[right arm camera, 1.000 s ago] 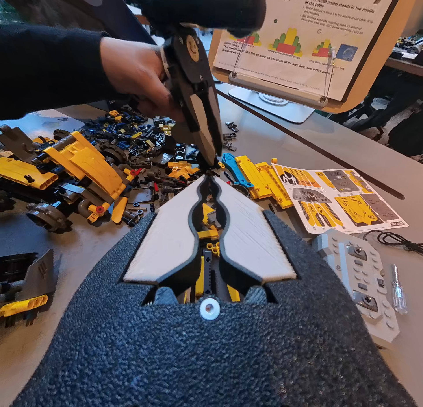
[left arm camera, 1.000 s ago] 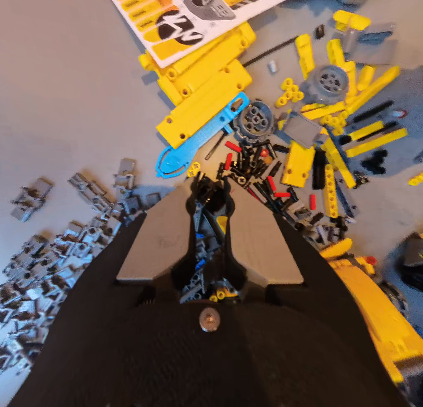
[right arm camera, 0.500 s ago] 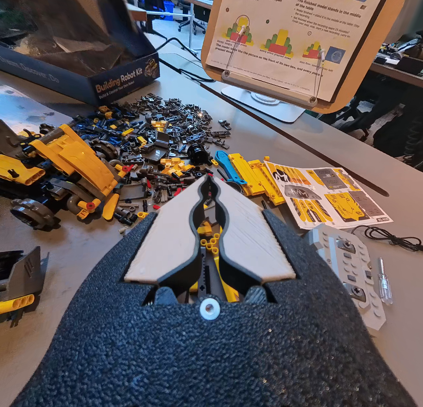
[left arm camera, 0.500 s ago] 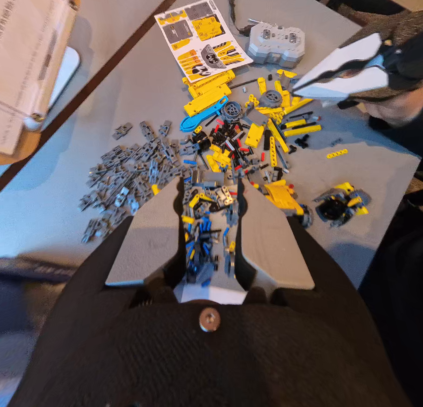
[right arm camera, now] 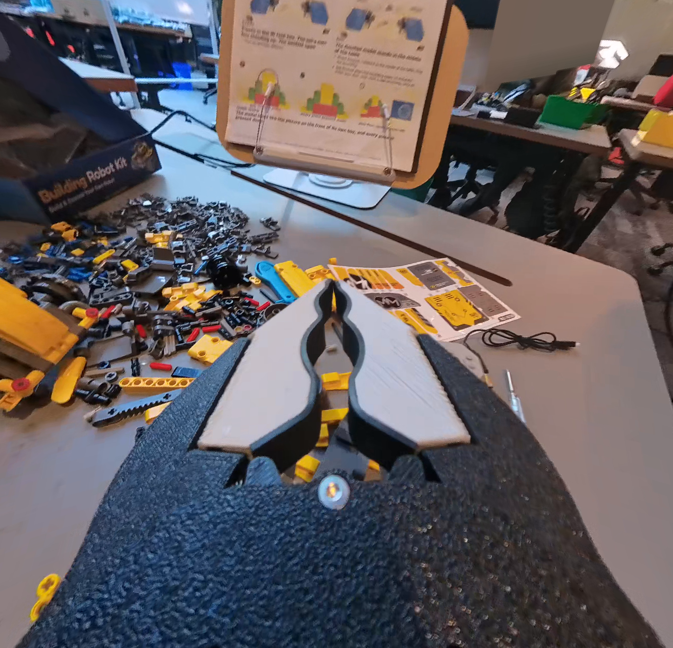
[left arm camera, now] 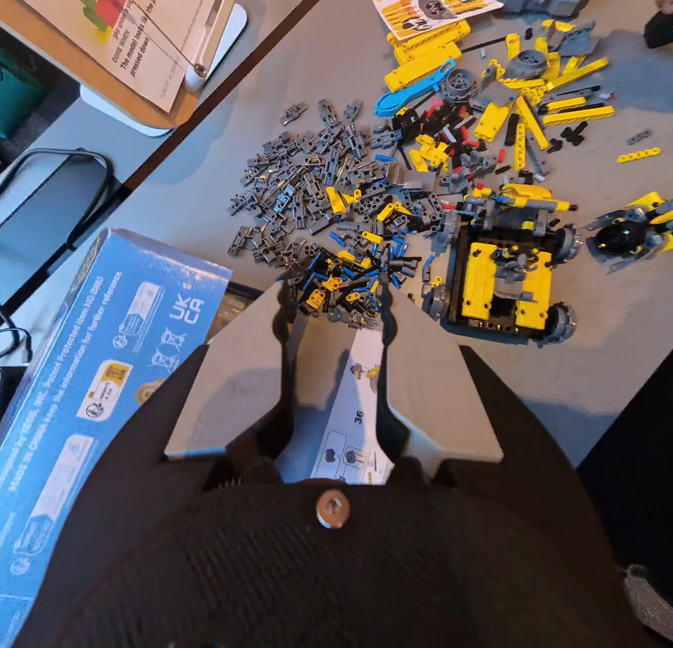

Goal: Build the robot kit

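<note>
My left gripper (left arm camera: 333, 295) is open and empty, held high above the table. Below its fingertips lies a pile of blue, black and yellow pins (left arm camera: 349, 266). An open instruction booklet page (left arm camera: 360, 394) shows between the fingers. A partly built yellow and black model (left arm camera: 502, 284) stands to the right. My right gripper (right arm camera: 333, 284) is shut and empty, low over loose yellow parts (right arm camera: 333, 379). It is near a blue tool (right arm camera: 273, 277), a black round part (right arm camera: 224, 270) and a sticker sheet (right arm camera: 429, 295).
A blue box (left arm camera: 91, 375) stands at the left and a pile of grey links (left arm camera: 309, 179) lies beyond it. A stand with an instruction sheet (right arm camera: 327, 77) is at the back. A cable (right arm camera: 520, 339) and a screwdriver (right arm camera: 513, 394) lie right. A small second model (left arm camera: 633, 230) sits far right. The gap from one gripper's tips to the other's is roughly 40 cm. From the right gripper's tips to the screwdriver (right arm camera: 513, 394) is close to 20 cm.
My left gripper has let go of the black round part, opened, and risen back toward the box. My right gripper stays shut and has tilted up slightly.
</note>
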Action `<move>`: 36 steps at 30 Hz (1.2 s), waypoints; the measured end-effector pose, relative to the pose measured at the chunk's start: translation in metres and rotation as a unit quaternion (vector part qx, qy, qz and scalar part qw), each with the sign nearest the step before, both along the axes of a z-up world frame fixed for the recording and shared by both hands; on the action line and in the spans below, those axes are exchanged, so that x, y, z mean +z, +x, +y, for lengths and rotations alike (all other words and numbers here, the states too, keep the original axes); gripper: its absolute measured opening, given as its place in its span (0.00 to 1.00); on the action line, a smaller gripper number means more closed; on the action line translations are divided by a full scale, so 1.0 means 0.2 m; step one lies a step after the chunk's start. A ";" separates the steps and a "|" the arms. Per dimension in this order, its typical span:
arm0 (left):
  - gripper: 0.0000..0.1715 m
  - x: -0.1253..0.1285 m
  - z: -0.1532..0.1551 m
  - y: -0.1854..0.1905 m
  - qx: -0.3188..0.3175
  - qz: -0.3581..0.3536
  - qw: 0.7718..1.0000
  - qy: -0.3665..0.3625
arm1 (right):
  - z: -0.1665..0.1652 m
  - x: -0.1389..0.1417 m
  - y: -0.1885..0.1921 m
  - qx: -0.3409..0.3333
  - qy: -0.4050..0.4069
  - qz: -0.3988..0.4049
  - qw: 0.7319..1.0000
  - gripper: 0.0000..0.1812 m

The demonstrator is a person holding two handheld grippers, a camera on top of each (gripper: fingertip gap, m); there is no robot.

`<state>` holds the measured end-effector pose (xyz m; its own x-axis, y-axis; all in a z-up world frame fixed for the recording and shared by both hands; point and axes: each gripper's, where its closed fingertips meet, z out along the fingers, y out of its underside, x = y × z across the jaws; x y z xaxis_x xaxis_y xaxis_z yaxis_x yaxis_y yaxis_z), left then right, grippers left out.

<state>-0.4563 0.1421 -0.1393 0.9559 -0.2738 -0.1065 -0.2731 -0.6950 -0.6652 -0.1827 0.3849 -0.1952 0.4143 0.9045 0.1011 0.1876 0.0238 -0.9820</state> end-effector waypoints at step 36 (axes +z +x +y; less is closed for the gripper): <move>0.08 -0.71 1.13 0.62 -0.193 0.060 0.963 -0.177 | -0.17 0.18 0.03 0.061 -0.032 0.084 0.994 0.00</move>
